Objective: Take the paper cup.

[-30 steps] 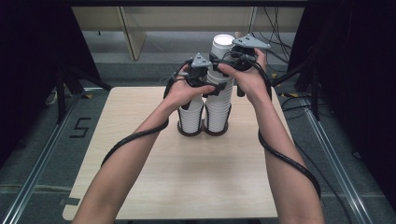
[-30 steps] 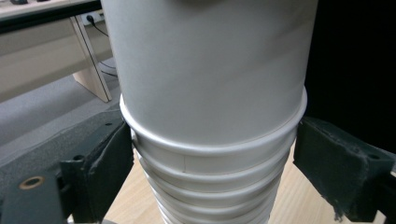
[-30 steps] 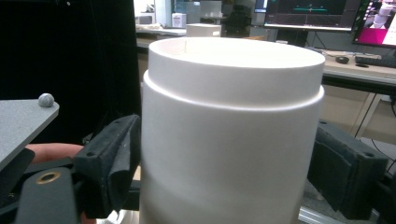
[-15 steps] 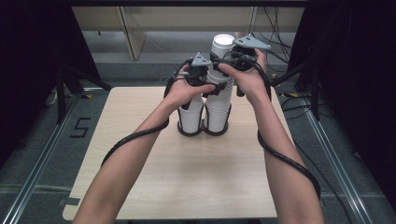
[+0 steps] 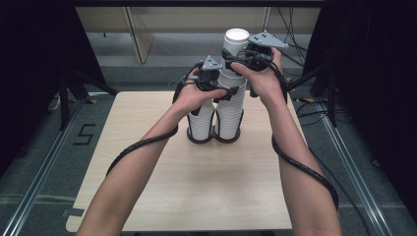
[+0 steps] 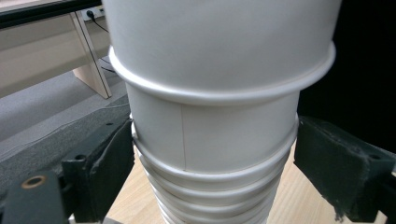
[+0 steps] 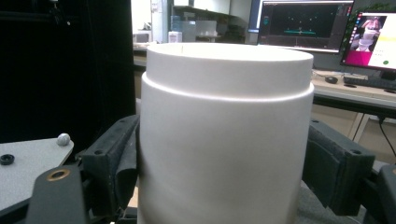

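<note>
Cups nest in two white stacks in a dark double holder point(image 5: 213, 139) at the table's point(image 5: 147, 196) twelve o'clock. Left gripper point(image 5: 221, 93) pinches the taller stack point(image 5: 230, 115) midway; beyond, right gripper point(image 5: 246, 55) clasps the top cup point(image 5: 236, 43). Uneven pulling could topple or crush it.

Bare forearms, a black gripper in each hand

The left gripper point(image 5: 223, 93) and right gripper point(image 5: 239, 58) each carry a grey three-cornered plate; thick black cables trail along the sleeveless arms; padded black jaws show screw holes.
</note>
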`<state>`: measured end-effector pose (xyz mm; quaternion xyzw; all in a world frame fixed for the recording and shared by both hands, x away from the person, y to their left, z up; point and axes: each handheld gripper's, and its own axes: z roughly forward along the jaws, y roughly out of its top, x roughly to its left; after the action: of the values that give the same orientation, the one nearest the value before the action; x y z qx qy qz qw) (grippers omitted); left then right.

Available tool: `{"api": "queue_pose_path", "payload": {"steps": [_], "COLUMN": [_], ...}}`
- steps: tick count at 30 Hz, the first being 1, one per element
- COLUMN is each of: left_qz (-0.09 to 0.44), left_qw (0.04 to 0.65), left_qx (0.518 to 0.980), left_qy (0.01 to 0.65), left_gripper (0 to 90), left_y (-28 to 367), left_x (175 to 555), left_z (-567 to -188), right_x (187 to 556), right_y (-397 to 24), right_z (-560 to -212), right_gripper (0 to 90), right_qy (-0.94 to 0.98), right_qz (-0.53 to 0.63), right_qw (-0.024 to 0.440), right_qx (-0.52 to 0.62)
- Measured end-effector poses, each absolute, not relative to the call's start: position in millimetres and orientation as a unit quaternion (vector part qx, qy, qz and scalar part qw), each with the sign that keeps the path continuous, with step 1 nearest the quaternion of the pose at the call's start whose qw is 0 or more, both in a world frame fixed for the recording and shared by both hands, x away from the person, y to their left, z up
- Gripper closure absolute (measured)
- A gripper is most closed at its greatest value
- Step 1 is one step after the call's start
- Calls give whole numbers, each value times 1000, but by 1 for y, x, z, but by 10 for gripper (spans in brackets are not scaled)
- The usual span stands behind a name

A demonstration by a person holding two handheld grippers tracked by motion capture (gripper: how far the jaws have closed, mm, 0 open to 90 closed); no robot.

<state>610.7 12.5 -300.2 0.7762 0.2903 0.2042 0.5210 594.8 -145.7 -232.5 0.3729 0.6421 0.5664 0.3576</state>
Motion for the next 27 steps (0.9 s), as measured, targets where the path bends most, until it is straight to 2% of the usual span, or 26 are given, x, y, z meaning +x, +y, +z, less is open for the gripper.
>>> {"api": "queue_pose_path", "payload": {"steps": [13, 27], "left_qz": [207, 207], "left_qw": [518, 516], "left_qx": [779, 781], "left_qy": [287, 286], "left_gripper": [120, 121], "left_y": [13, 13], "left_x": [611, 611], "left_z": [-300, -300], "right_x": [584, 576], "right_y": [-152, -158], "right_z": [-205, -191], "right_gripper": [213, 216], "right_qy": [610, 585], "right_qz": [595, 620], "right_qw": [384, 393], "right_qx": [355, 344]}}
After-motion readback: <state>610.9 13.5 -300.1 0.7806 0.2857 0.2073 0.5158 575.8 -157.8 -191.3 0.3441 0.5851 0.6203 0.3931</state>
